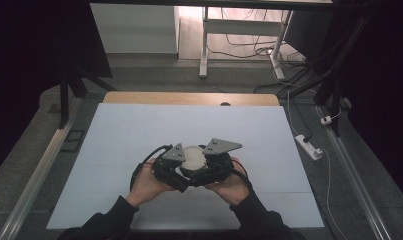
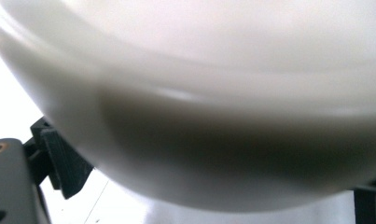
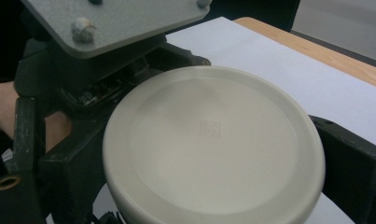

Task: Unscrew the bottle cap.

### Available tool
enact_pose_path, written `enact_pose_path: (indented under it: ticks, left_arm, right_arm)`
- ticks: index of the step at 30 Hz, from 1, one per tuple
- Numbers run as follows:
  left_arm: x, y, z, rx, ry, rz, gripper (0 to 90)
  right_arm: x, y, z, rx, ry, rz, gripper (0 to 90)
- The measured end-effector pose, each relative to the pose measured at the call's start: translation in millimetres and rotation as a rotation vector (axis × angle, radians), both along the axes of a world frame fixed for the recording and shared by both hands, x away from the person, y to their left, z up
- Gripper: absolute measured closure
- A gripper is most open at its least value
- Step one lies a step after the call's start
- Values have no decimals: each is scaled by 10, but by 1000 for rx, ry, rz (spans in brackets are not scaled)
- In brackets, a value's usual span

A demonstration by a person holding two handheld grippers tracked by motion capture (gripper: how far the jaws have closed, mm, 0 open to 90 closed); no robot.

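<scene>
A white round bowl (image 1: 193,157) is held upside down over the middle of the white table cover (image 1: 139,130), with both grippers on it. In the right gripper view the bowl's (image 3: 213,144) flat base faces up, bearing a faint stamped mark. My right gripper (image 3: 195,182) has a black jaw pressed on either side of the bowl. The left gripper (image 3: 83,79) meets the bowl from the far left, grey plate on top. In the left gripper view the bowl's wall (image 2: 199,93) sits blurred and very close between my left gripper's (image 2: 213,191) jaws. From above, the left gripper (image 1: 175,167) and right gripper (image 1: 211,165) flank the bowl.
The table's wooden far edge (image 1: 189,98) shows beyond the white cover. A power strip (image 1: 309,146) and cables lie on the floor to the right. Metal rails run along both sides of the table, and white desk legs (image 1: 204,45) stand behind.
</scene>
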State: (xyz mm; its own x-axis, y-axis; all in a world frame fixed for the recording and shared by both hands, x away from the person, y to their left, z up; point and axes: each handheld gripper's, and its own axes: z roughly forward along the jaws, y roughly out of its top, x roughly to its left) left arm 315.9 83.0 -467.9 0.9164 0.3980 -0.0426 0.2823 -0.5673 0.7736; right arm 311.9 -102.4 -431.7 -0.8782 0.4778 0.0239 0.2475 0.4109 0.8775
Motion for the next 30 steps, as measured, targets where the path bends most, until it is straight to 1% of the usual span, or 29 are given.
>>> enact_pose_path:
  ticks: [2,8,11,12,16,19,23,30]
  left_arm:
    - [1,3,2,4,-3,-20,74]
    - [6,16,3,-12,3,-82,74]
    - [4,23,6,-12,1,-111,74]
    - [5,27,7,-13,0,-119,74]
    - [6,34,4,-13,-2,-146,74]
    - [6,35,-3,-11,-5,-153,74]
    - [13,49,-9,-14,-8,-149,74]
    - [25,73,-10,-16,-15,-139,74]
  right_arm:
    - [7,-10,3,-6,0,19,66]
    - [27,-62,23,3,-5,102,71]
    - [38,-85,32,10,3,141,71]
    - [40,-92,34,16,7,152,72]
    - [41,-113,53,27,1,177,72]
    - [37,-122,69,29,-5,181,72]
    - [36,-141,87,36,-14,184,72]
    - [43,-174,115,49,-13,178,73]
